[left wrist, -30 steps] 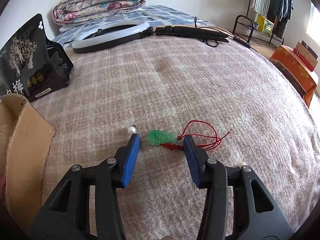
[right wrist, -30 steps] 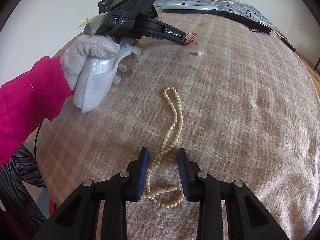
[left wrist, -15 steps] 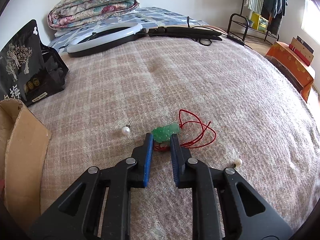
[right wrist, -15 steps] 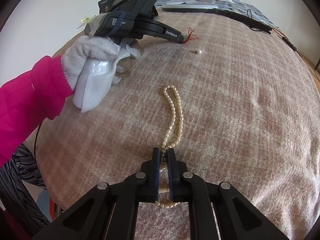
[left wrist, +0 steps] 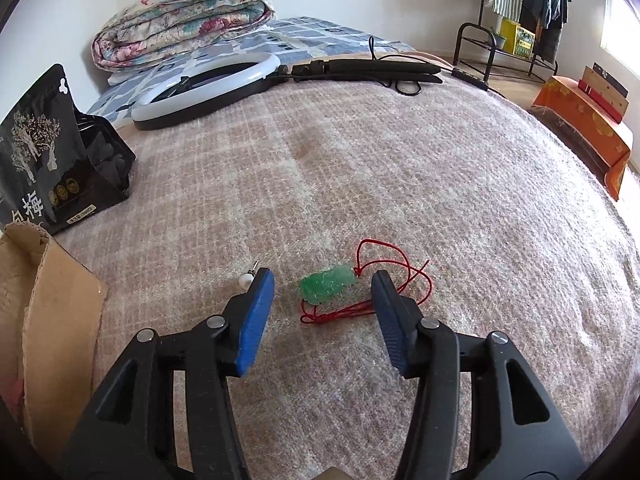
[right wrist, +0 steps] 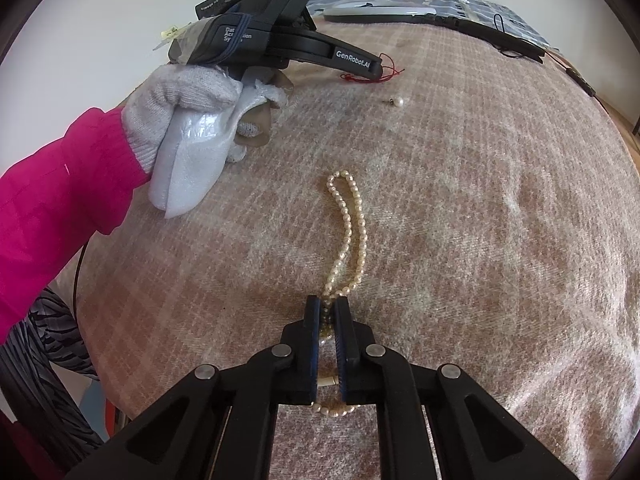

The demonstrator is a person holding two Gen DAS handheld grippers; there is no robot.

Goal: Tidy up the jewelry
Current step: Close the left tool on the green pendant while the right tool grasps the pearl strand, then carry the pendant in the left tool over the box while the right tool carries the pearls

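Pinkish-beige checked wool covers the bed (left wrist: 400, 168) on which all the jewelry lies. Seen from the left wrist, the left gripper (left wrist: 324, 294) points down at a green pendant (left wrist: 329, 283) on a red cord (left wrist: 394, 276); its jaws stand well apart and are opening, with the pendant on the blanket between the blue pads, touched by neither, while part of the cord runs under the right-hand pad. A pearl earring (left wrist: 246, 280) with a short metal post lies just beside the tip of the left-hand pad. Farther back on the bed are a white ring light (left wrist: 208, 92) with its folded black stand (left wrist: 368, 72), a black snack bag (left wrist: 44, 152) at the left edge next to a piece of cardboard (left wrist: 52, 312), and a folded floral quilt (left wrist: 184, 12) by the wall. Seen from the right wrist, the right gripper (right wrist: 327, 312) has its jaws nearly together, pinching a pearl necklace (right wrist: 352, 220); a doubled loop of beads stretches away over the blanket beyond the tips, and the clasp end shows below them. A second pearl earring (right wrist: 397, 101) lies farther off near the red cord. A gloved left hand (right wrist: 188, 104) in a pink sleeve (right wrist: 56, 184) grips the left gripper's handle.
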